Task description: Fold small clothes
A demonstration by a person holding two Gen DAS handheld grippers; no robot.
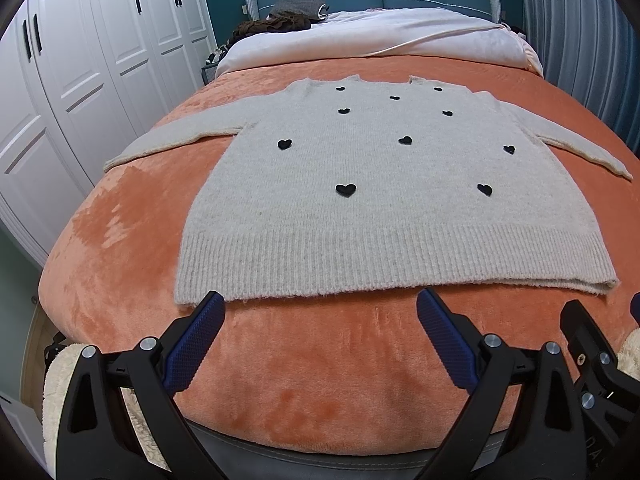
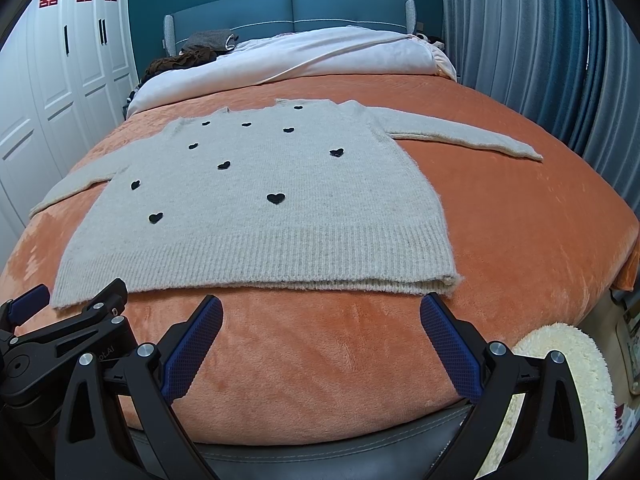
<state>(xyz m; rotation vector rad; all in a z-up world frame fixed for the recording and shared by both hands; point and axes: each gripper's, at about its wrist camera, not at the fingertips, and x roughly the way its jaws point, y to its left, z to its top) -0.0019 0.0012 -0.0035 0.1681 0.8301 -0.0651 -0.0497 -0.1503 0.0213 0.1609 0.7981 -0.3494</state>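
Left wrist view: the left gripper [image 1: 318, 300] hangs just short of the sweater's ribbed hem, its two blue-padded fingers [image 1: 442, 336] spread wide and holding nothing, the left pad's tip meeting the hem's near-left corner in the picture, though whether it touches cannot be told. At the right edge of that view, part of the right gripper [image 1: 592, 344] shows. Right wrist view: the right gripper [image 2: 322, 302] is likewise spread and empty, its fingers [image 2: 192, 340] above bare blanket just before the hem, the right tip near the hem's right corner. The grey sweater [image 1: 360, 184], dotted with small black hearts [image 1: 346, 189], lies flat and face up in the middle of the orange blanket [image 1: 304, 364], hem toward the grippers, neck toward the headboard [image 2: 292, 10], both sleeves stretched out to the sides. Beyond it, a white duvet [image 2: 320, 56] is bunched up, with dark clothes [image 2: 188, 58] piled at its left end. White wardrobe doors [image 1: 100, 52] stand on the left, a blue-grey curtain [image 2: 540, 48] on the right.
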